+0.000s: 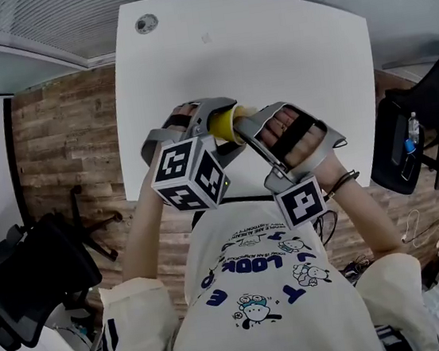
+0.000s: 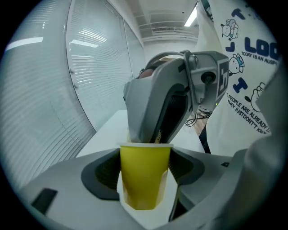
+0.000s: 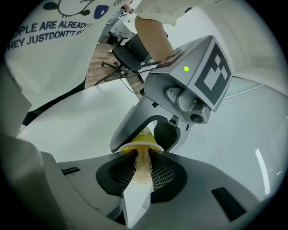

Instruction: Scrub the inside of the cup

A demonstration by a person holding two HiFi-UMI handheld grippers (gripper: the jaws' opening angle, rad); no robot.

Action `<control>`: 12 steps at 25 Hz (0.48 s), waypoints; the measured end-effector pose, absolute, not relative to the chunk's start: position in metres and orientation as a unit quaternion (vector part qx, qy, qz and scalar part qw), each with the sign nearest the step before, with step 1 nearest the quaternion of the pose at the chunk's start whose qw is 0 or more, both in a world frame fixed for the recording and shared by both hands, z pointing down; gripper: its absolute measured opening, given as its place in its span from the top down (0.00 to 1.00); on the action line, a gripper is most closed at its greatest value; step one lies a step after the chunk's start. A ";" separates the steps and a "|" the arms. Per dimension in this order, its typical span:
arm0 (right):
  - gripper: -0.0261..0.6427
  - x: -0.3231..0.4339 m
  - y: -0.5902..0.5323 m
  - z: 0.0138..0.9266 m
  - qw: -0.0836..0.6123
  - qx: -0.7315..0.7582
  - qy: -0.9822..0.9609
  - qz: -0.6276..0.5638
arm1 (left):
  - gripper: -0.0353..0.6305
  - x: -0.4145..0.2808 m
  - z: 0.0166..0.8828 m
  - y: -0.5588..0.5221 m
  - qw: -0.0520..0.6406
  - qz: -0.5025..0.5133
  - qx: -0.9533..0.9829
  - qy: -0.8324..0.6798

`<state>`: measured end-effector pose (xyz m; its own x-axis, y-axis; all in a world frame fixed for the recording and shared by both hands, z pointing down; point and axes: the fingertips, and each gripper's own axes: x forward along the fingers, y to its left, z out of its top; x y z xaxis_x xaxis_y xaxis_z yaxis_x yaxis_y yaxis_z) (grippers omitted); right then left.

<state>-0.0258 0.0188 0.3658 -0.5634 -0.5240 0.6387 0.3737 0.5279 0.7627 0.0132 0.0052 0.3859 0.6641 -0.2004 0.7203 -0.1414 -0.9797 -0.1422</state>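
Observation:
A yellow paper cup (image 2: 144, 177) with a white rim sits squeezed between the pads of my left gripper (image 2: 145, 173), which is shut on it. In the head view the cup (image 1: 226, 125) shows as a yellow patch between both tools, held in the air over the white table (image 1: 267, 52). My right gripper (image 3: 142, 167) is shut on a pale mesh scrubbing sponge (image 3: 143, 164), whose far end reaches into the cup's mouth (image 3: 137, 144). The right gripper (image 1: 256, 135) points into the cup from the right. The cup's inside is hidden.
Dark office chairs (image 1: 36, 275) stand on the wood floor (image 1: 63, 143) at left and right. A small round grey object (image 1: 147, 24) lies at the table's far left. The person's printed white shirt (image 1: 267, 293) fills the lower middle.

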 end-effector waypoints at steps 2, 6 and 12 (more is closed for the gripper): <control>0.85 -0.025 0.019 0.365 0.465 0.054 -0.753 -0.463 | 0.42 0.014 0.386 0.006 0.045 -0.403 -0.909 0.097; 0.85 -0.023 0.020 0.367 0.463 0.051 -0.777 -0.424 | 0.42 0.015 0.388 0.007 0.056 -0.408 -0.906 0.101; 0.85 -0.023 0.017 0.361 0.456 0.066 -0.792 -0.401 | 0.42 0.013 0.381 0.004 0.049 -0.384 -0.914 0.121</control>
<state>-0.0226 0.0174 0.3608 -0.5751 -0.4701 0.6695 0.2619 0.6695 0.6951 0.0133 0.0039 0.3812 0.6765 -0.2585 0.6896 -0.1838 -0.9660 -0.1818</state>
